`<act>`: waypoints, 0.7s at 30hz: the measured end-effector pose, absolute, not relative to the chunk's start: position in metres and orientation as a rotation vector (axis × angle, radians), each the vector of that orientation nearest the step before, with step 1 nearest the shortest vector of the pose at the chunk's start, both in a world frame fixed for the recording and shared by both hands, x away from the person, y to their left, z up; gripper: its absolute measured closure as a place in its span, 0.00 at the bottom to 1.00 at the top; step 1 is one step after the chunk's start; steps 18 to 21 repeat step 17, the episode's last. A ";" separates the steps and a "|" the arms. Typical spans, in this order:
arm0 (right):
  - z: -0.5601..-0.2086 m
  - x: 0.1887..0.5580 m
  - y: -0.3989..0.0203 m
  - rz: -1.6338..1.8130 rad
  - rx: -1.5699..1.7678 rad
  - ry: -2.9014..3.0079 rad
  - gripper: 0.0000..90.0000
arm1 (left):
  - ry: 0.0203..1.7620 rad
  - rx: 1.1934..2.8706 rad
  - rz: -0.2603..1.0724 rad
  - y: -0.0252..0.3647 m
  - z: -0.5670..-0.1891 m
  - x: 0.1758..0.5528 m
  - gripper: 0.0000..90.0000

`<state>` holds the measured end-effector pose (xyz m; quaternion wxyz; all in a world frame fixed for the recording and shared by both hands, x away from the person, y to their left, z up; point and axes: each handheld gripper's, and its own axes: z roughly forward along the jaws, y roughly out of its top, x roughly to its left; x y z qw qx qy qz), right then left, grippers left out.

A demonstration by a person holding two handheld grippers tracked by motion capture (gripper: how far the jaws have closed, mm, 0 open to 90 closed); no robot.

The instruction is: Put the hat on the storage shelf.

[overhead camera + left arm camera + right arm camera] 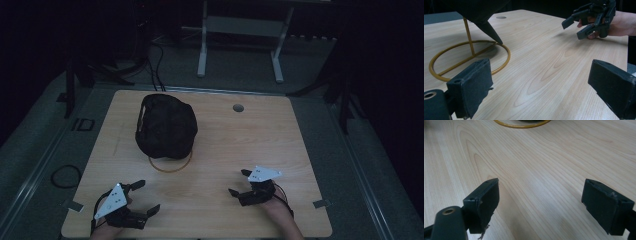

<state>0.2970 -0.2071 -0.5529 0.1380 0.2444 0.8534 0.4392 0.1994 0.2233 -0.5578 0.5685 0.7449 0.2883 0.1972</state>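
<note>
High view: wooden table [225,150] in dim light, dark cap [166,125] perched on a gold wire stand [171,165] left of centre, both grippers low at the near edge.
Left gripper [142,199]: jaws spread wide, empty, angled toward the stand; well apart from the cap.
Right gripper [239,184]: jaws likewise parted, nothing between them, hovering over bare wood to the right of the stand.
Left gripper view: ring base of the stand [469,58] just ahead and to the left, one upright rod rising from it, brim tip of the cap [489,30] dipping to the ring; right gripper [573,28] farther off across the table, held in a hand [621,23].
Right gripper view: own two black pads over bare wood grain, arc of the gold ring [521,124] at the top edge.
Step in hand: judged as the approach, before any contact; cap not yet touched, stand not yet steadied.
Next move: probably one gripper forward to the brim or crown, closing on soft fabric, with the other perhaps pinning the ring so the light stand does not tip or slide.
Hidden or unclear: top of the stand covered by the cap; most of the cap cut off in both gripper views; fabric detail and a pale strip on the cap's left side too dark to identify; room behind nearly black.
</note>
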 end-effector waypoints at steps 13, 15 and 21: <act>-0.557 0.286 -0.229 1.272 0.762 2.448 0.16 | 0.679 1.747 0.457 0.224 -0.558 0.199 0.06; -0.558 0.287 -0.228 1.262 0.761 2.451 0.16 | 0.679 1.748 0.458 0.224 -0.558 0.199 0.06; -0.558 0.287 -0.229 1.264 0.761 2.450 0.16 | 0.680 1.745 0.457 0.224 -0.558 0.199 0.06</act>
